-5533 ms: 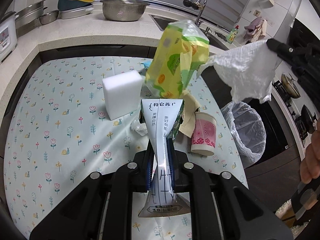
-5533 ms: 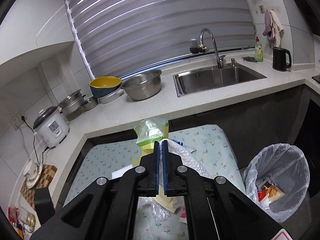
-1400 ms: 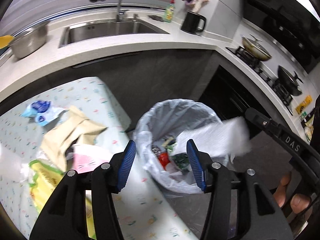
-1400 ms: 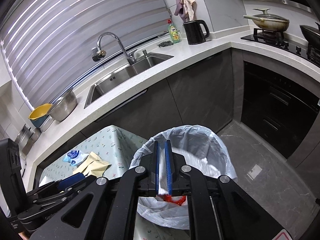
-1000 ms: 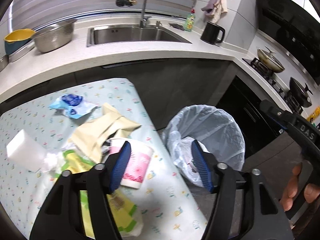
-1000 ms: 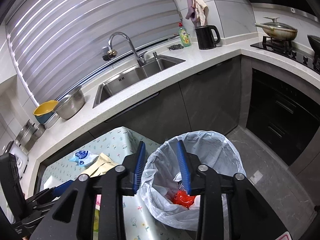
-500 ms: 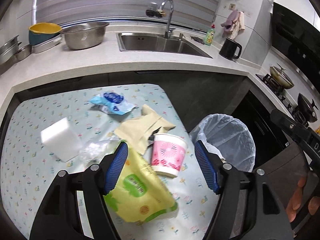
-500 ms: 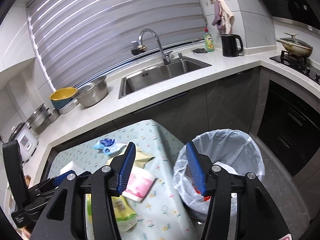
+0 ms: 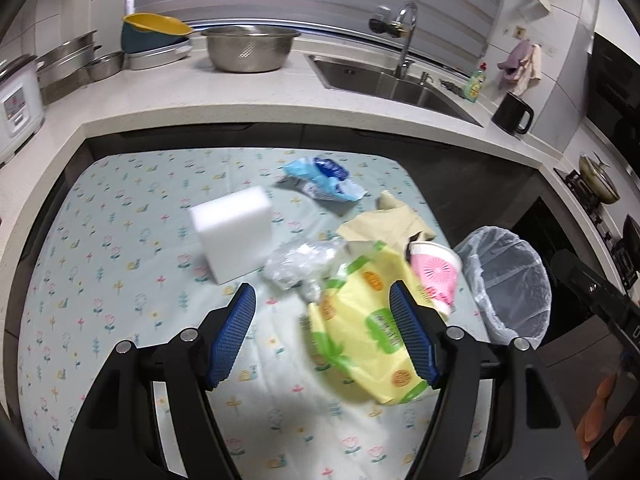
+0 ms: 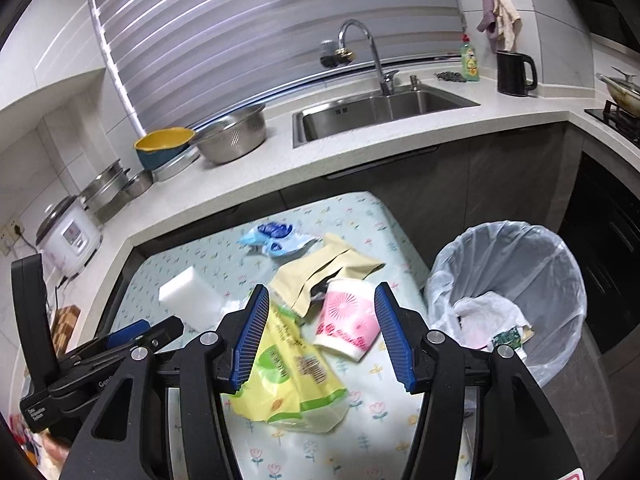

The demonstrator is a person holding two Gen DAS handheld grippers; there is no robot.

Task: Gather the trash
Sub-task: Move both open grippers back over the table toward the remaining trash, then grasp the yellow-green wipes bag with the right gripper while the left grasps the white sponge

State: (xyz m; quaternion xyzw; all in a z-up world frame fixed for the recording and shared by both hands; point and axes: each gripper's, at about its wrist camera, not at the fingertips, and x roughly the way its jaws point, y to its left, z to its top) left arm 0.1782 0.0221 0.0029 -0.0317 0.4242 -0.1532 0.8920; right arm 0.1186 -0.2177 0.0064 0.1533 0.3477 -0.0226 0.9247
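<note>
Trash lies on the flowered tablecloth (image 9: pixel 120 240): a yellow-green plastic bag (image 9: pixel 360 332) (image 10: pixel 288 368), a pink paper cup (image 9: pixel 436 276) (image 10: pixel 348 324) on its side, a beige paper bag (image 9: pixel 388 228) (image 10: pixel 324 264), a blue-white wrapper (image 9: pixel 324 178) (image 10: pixel 276 236) and crumpled clear plastic (image 9: pixel 296 264). The lined trash bin (image 9: pixel 508 284) (image 10: pixel 508 300) stands right of the table and holds a white tissue (image 10: pixel 488 312). My left gripper (image 9: pixel 322 320) is open and empty above the yellow bag. My right gripper (image 10: pixel 320 328) is open and empty above the cup.
A white sponge block (image 9: pixel 236 228) (image 10: pixel 192 300) stands on the table's left part. Behind runs a counter with a steel colander (image 9: pixel 250 48), stacked bowls (image 9: pixel 156 40), a rice cooker (image 10: pixel 68 236), a sink (image 10: pixel 376 112) and a black kettle (image 10: pixel 514 74). A stove (image 9: pixel 596 184) is at the right.
Both grippers let their trash go into the bin: the left a milk carton, the right a white tissue. Both swung back left over the table and now stand open and empty.
</note>
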